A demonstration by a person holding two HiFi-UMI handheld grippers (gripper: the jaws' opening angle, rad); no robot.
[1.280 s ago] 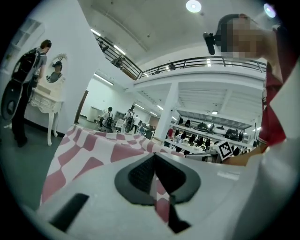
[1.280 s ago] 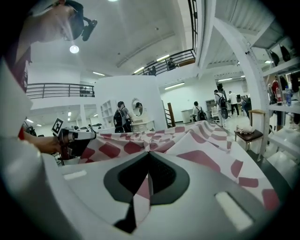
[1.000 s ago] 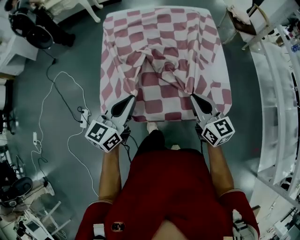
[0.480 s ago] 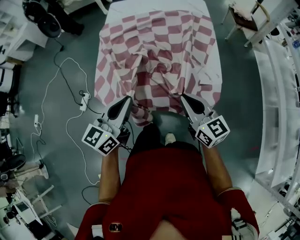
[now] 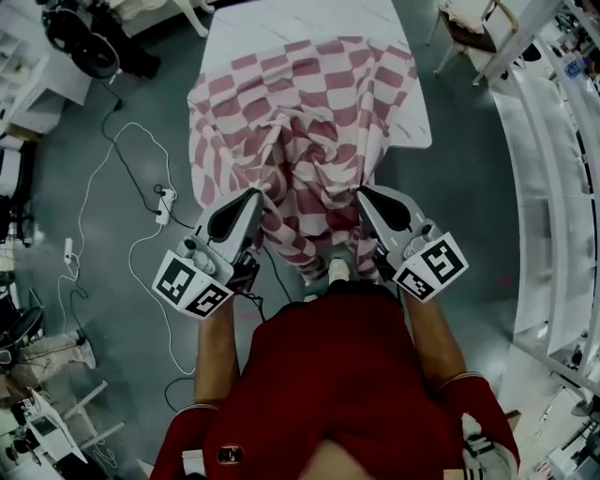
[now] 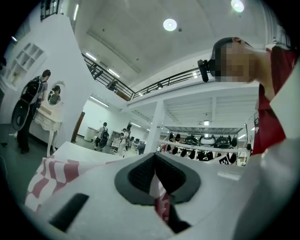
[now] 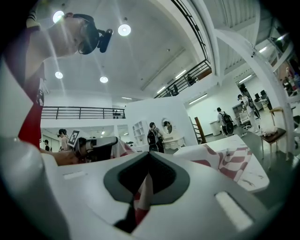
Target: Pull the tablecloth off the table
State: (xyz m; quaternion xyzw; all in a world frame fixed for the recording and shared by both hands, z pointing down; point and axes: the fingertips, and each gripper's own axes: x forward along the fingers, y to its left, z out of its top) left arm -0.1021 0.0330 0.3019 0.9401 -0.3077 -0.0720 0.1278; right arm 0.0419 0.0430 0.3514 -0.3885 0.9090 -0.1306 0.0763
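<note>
The one red-and-white checked tablecloth (image 5: 314,131) was soft, light and limp. It bunched into folds and ran in a drawn ridge from each pinch. Thin cloth like this can slide out of smooth pads, so I judged its near hem, at two spots well apart, the right place to hold.

My left gripper (image 5: 253,197) had its jaws fully closed on one fold of that hem, and my right gripper (image 5: 363,194) was clamped on another. Ahead of both jaws the cloth lay partly on the single white table (image 5: 281,23), whose far part was bare. Between and below the jaws its near end hung toward the floor.

Far beyond my right jaws stood one chair (image 5: 469,23). Out to the side of my left jaws one power strip (image 5: 167,202) lay on the floor.
</note>
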